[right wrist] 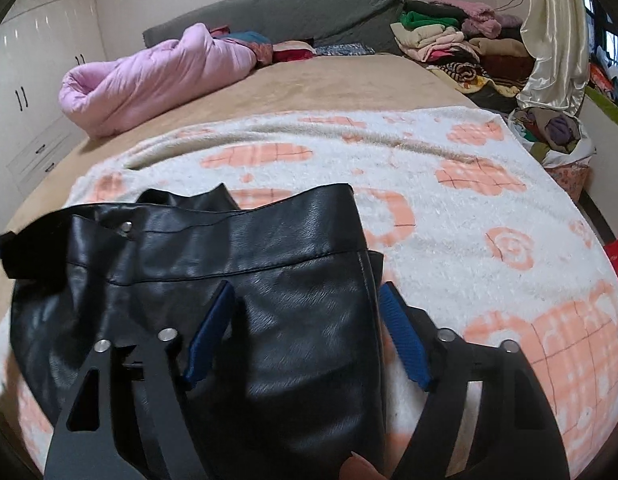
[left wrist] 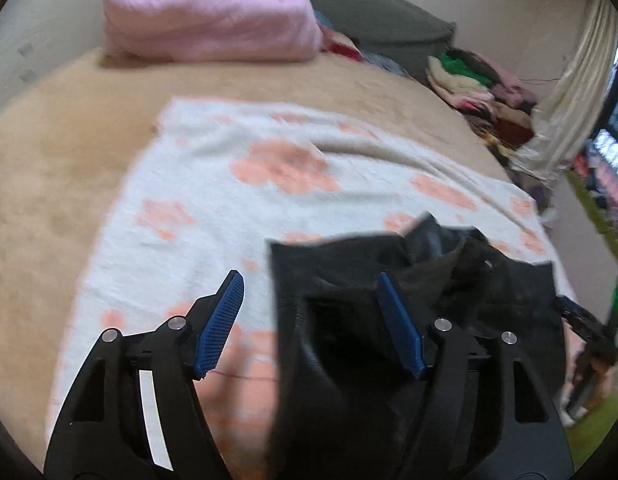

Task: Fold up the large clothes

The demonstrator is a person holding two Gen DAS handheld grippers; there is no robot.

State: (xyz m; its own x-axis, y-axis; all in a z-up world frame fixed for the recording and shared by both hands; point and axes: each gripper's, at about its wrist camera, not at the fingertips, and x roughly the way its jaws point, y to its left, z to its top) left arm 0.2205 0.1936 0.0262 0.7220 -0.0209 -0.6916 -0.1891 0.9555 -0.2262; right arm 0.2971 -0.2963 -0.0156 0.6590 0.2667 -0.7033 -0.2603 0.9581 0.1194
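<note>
A black leather garment (right wrist: 229,248) lies folded on a white blanket with peach flowers (right wrist: 469,200). In the right wrist view my right gripper (right wrist: 305,286) hovers over the garment's right part. Its blue pads (right wrist: 401,336) stand wide apart, one over the leather and one just past the right edge, so it is open. In the left wrist view the same garment (left wrist: 449,280) shows rumpled, collar side up. My left gripper (left wrist: 309,280) is open over its left edge, with one pad (left wrist: 225,320) above the blanket (left wrist: 229,168). Neither gripper pinches the cloth.
The blanket covers a tan bed (right wrist: 309,88). A rolled pink quilt (right wrist: 149,76) lies at the far left by the grey headboard (right wrist: 289,12). Piled clothes (right wrist: 449,40) and a cream curtain (right wrist: 549,40) stand at the far right, white wardrobes (right wrist: 37,80) on the left.
</note>
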